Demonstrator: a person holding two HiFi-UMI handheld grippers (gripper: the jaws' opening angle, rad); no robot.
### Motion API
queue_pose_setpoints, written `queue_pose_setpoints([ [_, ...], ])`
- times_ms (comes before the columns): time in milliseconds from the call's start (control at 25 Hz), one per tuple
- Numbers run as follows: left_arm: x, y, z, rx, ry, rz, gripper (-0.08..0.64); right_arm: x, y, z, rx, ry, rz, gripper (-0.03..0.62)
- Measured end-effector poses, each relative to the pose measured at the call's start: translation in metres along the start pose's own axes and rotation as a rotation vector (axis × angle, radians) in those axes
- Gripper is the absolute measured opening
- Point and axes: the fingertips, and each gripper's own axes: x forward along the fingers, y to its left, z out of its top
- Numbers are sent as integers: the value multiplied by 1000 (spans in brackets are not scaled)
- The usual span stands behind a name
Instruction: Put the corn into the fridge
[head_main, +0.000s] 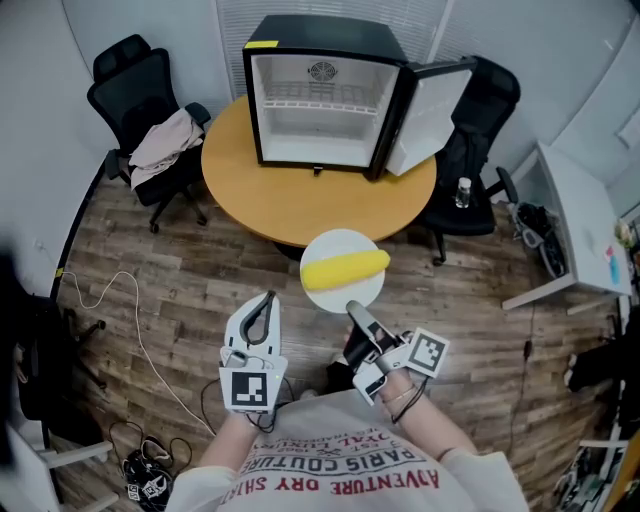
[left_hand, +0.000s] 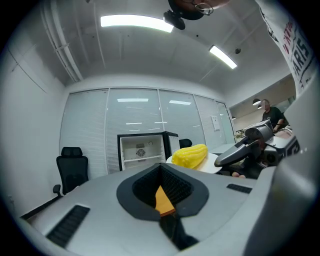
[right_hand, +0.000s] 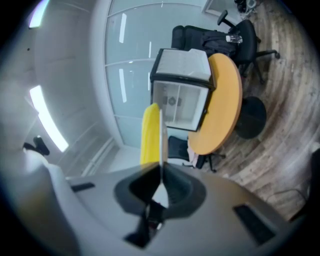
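Note:
A yellow corn cob (head_main: 345, 267) lies on a white plate (head_main: 330, 295) that hangs in the air over the wooden floor, short of the round table (head_main: 225, 170). My right gripper (head_main: 352, 307) is shut on the plate's near rim. In the right gripper view the plate (right_hand: 161, 145) shows edge-on between the jaws, with the corn (right_hand: 149, 135) against it. The small black fridge (head_main: 320, 95) stands on the table with its door (head_main: 430, 110) swung open to the right and its white shelves bare. My left gripper (head_main: 269, 298) is shut and holds nothing, left of the plate. Its own view shows the corn (left_hand: 190, 155) and the fridge (left_hand: 142, 150) ahead.
A black office chair (head_main: 135, 90) with clothes (head_main: 165, 140) draped on it stands left of the table. Another black chair (head_main: 480, 150) with a bottle (head_main: 462, 192) on it is behind the fridge door. A white desk (head_main: 580, 230) is at the right. A cable (head_main: 110, 295) trails on the floor.

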Motion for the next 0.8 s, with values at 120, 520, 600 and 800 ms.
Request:
queue_pose_setpoints([
  [120, 11, 10, -1, 2, 1, 18, 21, 15, -1, 11, -16, 15, 0, 37],
  [520, 90, 44, -8, 13, 18, 72, 21, 90, -21, 70, -6, 81, 15, 37],
  [600, 116, 50, -10, 18, 33, 83, 21, 107, -26, 89, -2, 94, 16, 37],
  [800, 185, 60, -10, 42, 44, 99, 21, 148, -36, 139, 2, 135, 9, 37],
])
